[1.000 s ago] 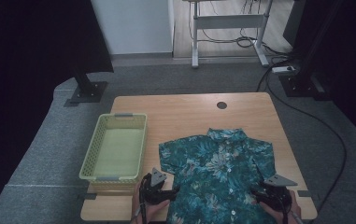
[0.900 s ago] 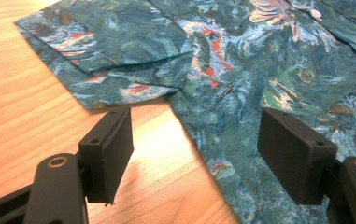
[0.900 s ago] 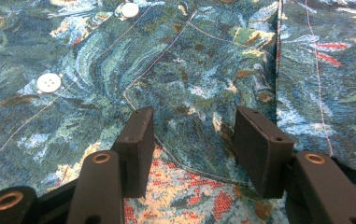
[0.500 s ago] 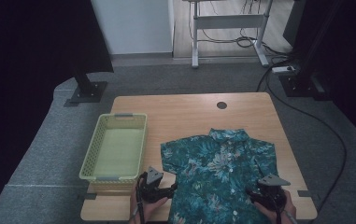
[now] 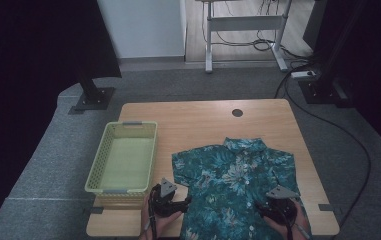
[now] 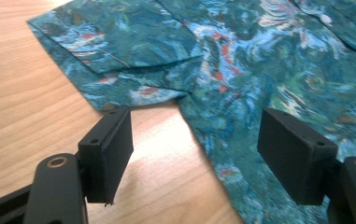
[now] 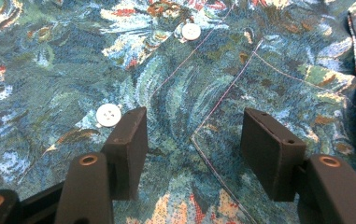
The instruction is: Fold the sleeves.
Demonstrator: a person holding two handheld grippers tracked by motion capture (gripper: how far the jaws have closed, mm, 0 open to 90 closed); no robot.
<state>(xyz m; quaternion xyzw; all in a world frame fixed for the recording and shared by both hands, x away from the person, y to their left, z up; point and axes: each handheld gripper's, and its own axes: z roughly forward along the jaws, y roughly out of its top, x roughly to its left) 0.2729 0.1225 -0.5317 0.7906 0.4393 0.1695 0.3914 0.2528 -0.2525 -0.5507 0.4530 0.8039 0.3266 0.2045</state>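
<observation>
Both grippers open over the shirt

Clearly, the left gripper [image 6: 194, 158] is gaping wide, holding nothing, hovering at the floral shirt [image 5: 235, 182]'s near-left edge. The right gripper [image 7: 192, 144] is likewise standing wide, empty, above the shirt's buttoned front. Flat on the table [image 5: 203, 122], the shirt is lying just right of a green basket [image 5: 123, 157].

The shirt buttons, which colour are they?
White buttons on the shirt, clearest in the right gripper view.
</observation>
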